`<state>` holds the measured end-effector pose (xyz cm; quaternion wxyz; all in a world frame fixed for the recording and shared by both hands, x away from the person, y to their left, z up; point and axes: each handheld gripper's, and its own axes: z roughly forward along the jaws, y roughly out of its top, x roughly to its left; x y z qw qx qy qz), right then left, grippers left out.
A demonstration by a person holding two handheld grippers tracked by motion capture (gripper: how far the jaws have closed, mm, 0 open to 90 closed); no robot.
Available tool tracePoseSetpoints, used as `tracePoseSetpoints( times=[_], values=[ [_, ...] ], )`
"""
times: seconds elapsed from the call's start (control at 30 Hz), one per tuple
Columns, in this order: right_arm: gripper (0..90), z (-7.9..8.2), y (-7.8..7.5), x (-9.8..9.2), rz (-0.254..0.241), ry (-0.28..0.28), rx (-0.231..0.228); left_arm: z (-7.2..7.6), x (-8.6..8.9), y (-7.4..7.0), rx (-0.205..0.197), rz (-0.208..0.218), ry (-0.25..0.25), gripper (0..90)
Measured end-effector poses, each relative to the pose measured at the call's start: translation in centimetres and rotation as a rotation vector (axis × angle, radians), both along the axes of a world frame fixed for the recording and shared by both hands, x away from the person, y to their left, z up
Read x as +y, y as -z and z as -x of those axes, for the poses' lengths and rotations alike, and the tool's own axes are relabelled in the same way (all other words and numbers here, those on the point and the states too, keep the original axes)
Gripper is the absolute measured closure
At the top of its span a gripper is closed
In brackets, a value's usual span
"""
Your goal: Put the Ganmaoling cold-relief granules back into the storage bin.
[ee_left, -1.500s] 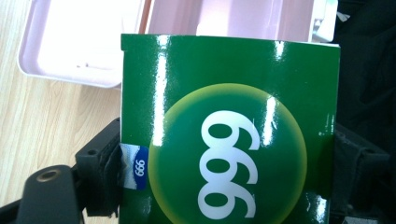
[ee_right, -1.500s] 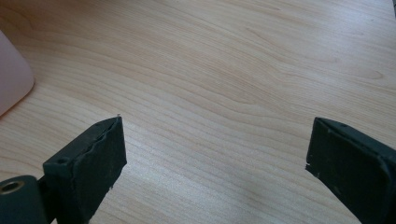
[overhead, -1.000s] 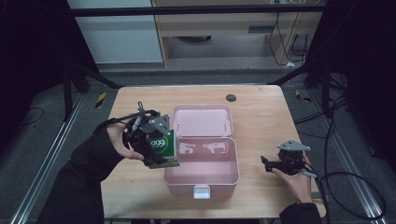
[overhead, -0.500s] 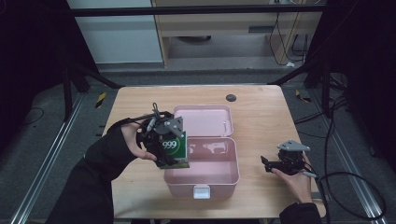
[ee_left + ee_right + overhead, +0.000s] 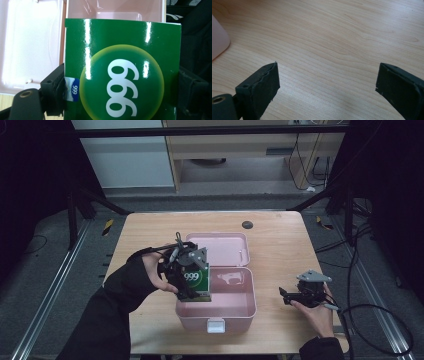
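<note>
High view: a green box (image 5: 196,281) is pinched by the left gripper (image 5: 186,270) over the left edge of the open pink case (image 5: 235,312). The right gripper (image 5: 286,296), jaws spread, is held over bare table (image 5: 280,245) right of the case.

A lab-like recording bay: a wooden table (image 5: 280,227) inside black frame struts (image 5: 320,195), with floor cables (image 5: 370,315).

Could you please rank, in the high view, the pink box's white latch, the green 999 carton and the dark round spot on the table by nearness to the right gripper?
From the right gripper:
1. white latch, box front, leftward.
2. green 999 carton, over box's left side.
3. dark round spot, table's far edge.
</note>
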<state>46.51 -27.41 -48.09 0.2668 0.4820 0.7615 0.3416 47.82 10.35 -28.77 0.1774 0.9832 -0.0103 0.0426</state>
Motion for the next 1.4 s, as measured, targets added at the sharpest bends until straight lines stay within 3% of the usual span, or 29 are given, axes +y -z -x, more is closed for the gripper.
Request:
tracePoseSetpoints(
  times=[0.47, 0.77, 1.4],
  values=[
    [5.2, 0.0, 0.1, 0.0, 0.0, -0.002, 0.001, -0.4, -0.5, 1.9, 0.021, -0.025, 0.013, 15.1],
    [5.1, 0.0, 0.1, 0.0, -0.004, 0.003, 0.002, -0.7, -1.1, 3.6, 0.023, -0.068, 0.018, 15.1],
    [4.9, 0.0, 0.2, -0.1, 0.001, 0.001, 0.001, -0.7, -0.4, 5.6, 0.054, -0.059, 0.017, 15.0]
  ],
)
